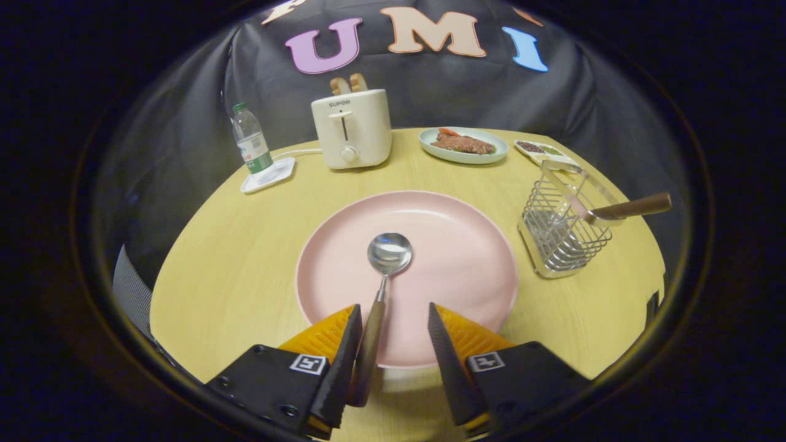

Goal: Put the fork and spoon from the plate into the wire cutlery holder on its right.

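Fork (pixel 614 212) with wooden handle already leans in the wire cutlery holder (pixel 562 230), right of the round pink plate (pixel 454 245). Your gripper (pixel 393 337) gapes wide around the wooden-handled steel spoon (pixel 382 288) on that plate; you need to close, then lift.

A pale pink round plate (pixel 454 258) lies on the bench with a spoon (pixel 384 276) on it. The spoon's shiny metal bowl faces up near the plate's middle, and its wooden handle runs back over the near rim, between the spread fingers of the hand-held gripper (pixel 393 331), close against the left finger. To the plate's right stands the wire cutlery holder (pixel 562 230), a metal grid basket. The fork (pixel 620 210) already rests in it, leaning, wooden handle jutting out over the holder's right side.
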### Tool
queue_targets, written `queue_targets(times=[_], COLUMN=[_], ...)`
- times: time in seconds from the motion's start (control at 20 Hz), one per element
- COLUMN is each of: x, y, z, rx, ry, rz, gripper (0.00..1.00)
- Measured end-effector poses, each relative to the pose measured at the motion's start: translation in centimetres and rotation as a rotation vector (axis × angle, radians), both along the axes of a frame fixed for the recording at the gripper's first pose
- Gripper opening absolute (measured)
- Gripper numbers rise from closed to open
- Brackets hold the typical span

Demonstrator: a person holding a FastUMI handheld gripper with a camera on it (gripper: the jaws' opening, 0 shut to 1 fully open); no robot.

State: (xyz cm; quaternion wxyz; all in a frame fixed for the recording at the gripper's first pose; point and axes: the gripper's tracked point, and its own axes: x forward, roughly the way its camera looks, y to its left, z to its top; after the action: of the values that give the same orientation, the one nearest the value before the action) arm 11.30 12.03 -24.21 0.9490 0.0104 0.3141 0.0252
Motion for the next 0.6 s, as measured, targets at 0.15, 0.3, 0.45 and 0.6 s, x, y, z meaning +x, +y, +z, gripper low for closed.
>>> queue_targets(times=[0.15,0.3,0.45,0.6], x=[0.3,0.1,-0.2,0.0], y=[-0.6,-0.7,-0.8,-1.4], z=[-0.5,-0.5,-0.4,-0.1], rx=[-0.010,-0.015,-0.032,-0.048], ry=[0.015,0.025,0.022,0.007], rz=[-0.009,-0.012,-0.006,-0.012], gripper=[0.30,0.17,0.09,0.04])
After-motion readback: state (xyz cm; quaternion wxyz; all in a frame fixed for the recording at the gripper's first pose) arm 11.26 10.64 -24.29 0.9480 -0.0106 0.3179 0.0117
